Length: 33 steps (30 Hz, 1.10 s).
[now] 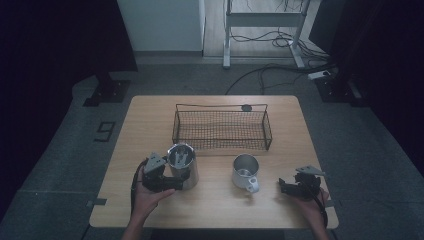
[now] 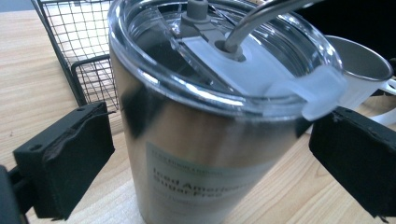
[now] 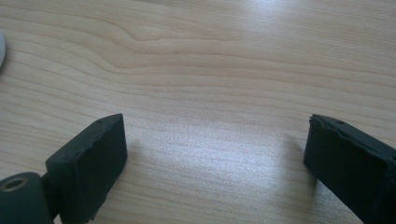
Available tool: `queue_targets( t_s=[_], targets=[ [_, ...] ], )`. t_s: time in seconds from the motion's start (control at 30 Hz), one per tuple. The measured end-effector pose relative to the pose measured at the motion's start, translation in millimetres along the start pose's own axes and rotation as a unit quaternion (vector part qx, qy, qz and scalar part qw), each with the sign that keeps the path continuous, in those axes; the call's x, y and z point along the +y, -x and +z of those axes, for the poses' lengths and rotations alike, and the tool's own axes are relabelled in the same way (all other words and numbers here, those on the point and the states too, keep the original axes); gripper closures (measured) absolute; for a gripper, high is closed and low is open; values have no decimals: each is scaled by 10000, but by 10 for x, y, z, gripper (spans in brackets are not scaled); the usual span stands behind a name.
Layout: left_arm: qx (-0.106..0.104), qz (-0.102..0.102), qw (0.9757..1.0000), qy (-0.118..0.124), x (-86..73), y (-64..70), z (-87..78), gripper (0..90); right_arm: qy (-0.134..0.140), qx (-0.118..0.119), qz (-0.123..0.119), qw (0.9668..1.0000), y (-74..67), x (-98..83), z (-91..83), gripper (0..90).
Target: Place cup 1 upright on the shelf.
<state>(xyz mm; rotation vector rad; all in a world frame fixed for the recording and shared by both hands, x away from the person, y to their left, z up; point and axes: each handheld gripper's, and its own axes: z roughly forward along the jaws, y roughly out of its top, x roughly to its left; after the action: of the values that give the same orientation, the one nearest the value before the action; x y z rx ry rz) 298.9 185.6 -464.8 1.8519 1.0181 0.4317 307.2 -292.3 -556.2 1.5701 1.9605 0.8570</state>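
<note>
Straddling the steel tumbler [image 2: 201,140], the left gripper [image 1: 161,176] stands wide open, its two black pads on either side of the tumbler's body with a gap at each, gripping nothing. Just above the jaws sits the tumbler's clear lid [image 2: 224,56], a bent metal straw [image 2: 261,16] rising through it. Beyond the tumbler, to the claw's right, stands a white-handled steel mug [image 1: 245,172]; farther off lies the wire basket [image 1: 222,129]. At the table's near right, the right gripper [image 1: 292,187] hovers over bare wooden table [image 3: 201,70], jaws parted and empty, the mug near its left.
</note>
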Motion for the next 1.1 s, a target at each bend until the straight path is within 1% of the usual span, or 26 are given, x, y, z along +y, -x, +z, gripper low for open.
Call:
queue_targets(
  t_s=[0.1, 0.37, 0.5, 0.63, 0.77, 0.8, 0.97, 1.03, 1.07, 1.1],
  targets=[
    [38, 21, 10000, -1, 13, -4, 28, 0, 1, 0, 1, 10000, 0, 0, 0, 58],
    [49, 53, 10000, 24, 42, 2, 81, 0, -4, -9, 14, 10000, 0, -1, -1, 57],
    [97, 87, 9999, -66, 61, 23, 137, 0, -4, -11, 14, 10000, 0, -1, -1, 57],
    [123, 92, 9999, -46, 73, 30, 179, 0, -3, -12, 15, 10000, 0, -1, -1, 58],
    [149, 102, 9998, -86, 89, 28, 241, 0, -2, -20, 30, 10000, -1, -3, -3, 58],
    [180, 130, 9997, -118, 94, 32, 272, 0, 1, -27, 29, 10000, 1, -5, -6, 59],
    [194, 142, 9996, -130, 92, 28, 327, 0, 1, -30, 31, 10000, 1, -6, -6, 59],
    [220, 175, 9995, -139, 85, 32, 344, 6, 3, -34, 34, 10000, 1, -7, -7, 60],
    [268, 258, 9993, -79, 74, 41, 350, 13, 2, -33, 36, 10000, 1, -7, -7, 60],
    [268, 258, 9993, -79, 74, 41, 350, 17, 2, -33, 36, 10000, 1, -7, -7, 60]
  ],
)
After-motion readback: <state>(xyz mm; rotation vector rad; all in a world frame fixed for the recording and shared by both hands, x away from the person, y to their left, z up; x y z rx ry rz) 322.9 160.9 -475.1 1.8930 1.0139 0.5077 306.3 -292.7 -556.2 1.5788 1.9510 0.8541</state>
